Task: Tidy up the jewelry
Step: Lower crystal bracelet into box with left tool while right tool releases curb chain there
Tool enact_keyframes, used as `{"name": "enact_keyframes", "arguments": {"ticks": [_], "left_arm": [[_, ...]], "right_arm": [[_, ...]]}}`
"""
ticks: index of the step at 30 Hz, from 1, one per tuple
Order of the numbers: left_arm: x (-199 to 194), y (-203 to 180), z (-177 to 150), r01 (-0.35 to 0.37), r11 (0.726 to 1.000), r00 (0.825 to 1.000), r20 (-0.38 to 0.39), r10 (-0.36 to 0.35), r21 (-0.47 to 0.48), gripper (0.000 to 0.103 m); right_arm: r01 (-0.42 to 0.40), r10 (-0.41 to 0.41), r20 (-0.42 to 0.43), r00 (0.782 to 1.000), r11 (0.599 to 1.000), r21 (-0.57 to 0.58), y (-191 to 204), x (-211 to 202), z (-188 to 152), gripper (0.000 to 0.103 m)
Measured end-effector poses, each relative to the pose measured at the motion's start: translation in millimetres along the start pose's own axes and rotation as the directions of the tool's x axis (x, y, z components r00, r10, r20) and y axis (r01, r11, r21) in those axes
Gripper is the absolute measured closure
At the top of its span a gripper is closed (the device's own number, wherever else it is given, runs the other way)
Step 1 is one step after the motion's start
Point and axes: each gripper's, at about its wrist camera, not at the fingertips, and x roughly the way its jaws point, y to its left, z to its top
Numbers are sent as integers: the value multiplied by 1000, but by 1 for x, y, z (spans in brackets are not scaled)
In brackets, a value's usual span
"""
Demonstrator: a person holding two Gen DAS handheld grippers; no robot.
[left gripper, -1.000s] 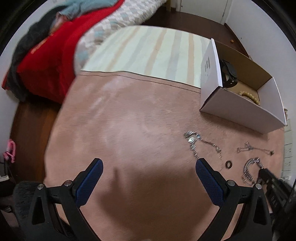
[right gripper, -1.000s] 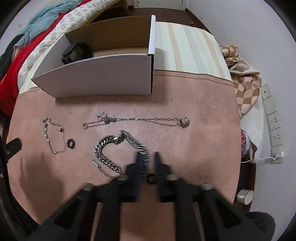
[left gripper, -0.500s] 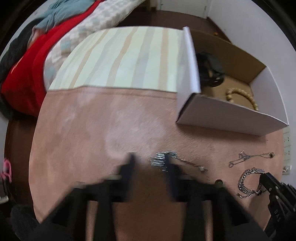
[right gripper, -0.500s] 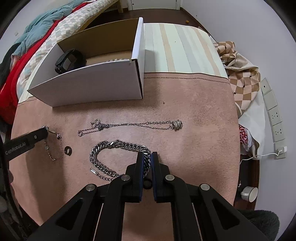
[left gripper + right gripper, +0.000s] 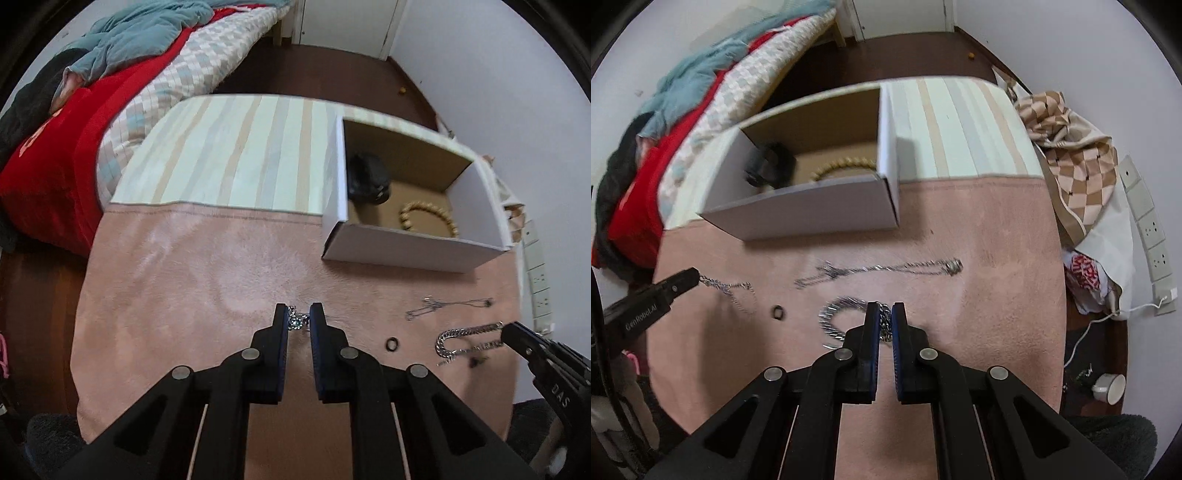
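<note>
Left claw [image 5: 298, 324] first: its two blue-padded fingers are drawn close and pinch the thin beaded chain [image 5: 297, 320] right at the tips, down on the pink surface [image 5: 177, 288]. Off to the right sits the white cardboard box [image 5: 406, 248], open on top, and this view looks well into it: a black watch [image 5: 367, 179] against the left wall, a ring of pale beads [image 5: 428, 219] lying on the brown floor of the box beside it. Loose on the surface are a small dark ring [image 5: 392, 344], a fine silver necklace [image 5: 448, 305] and a heavy curb-link bracelet [image 5: 465, 338], whose far end meets the tip of the right claw [image 5: 511, 334] coming in from the edge.

Over to the right wrist view: the right claw [image 5: 885, 317] is nearly pressed together, and the heavy curb-link bracelet [image 5: 846, 319] is nipped between the pads. Here the box [image 5: 812, 214] shows its near wall, so the watch [image 5: 770, 164] and beads [image 5: 844, 166] only peek over it. The necklace [image 5: 886, 268] is seen full length, with a small silver barrel charm at its right end. The left claw [image 5: 696, 277] enters from the left, the thin chain [image 5: 733, 290] trailing from its tip, the ring [image 5: 777, 313] just beyond. Only this view catches the checked cloth [image 5: 1071, 162] at the right.
</note>
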Motion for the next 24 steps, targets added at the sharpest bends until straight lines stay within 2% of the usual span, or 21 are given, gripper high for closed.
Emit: {"name": "enact_keyframes", "arguments": {"ticks": [9,16,20,24], "left_arm": [[-43,-4,27,83,996,995,61,-85,25,94],[-72,-18,68,151,987,980,122,-158,60,94],[-59,-25,99,151,986,981,113,-159,77,94],[-31,-26,122,150,986,985,71,-155,69,94]], "right_arm": [[-80,81,74,994,996,-26,24,-50,18,96],[-143,148,152,977,989,-43,29,-93,58,97],[-139,148,182,972,988,-61,32,-101,93,97],[-134,141,155,978,989,-58,32,-80,128,97]]}}
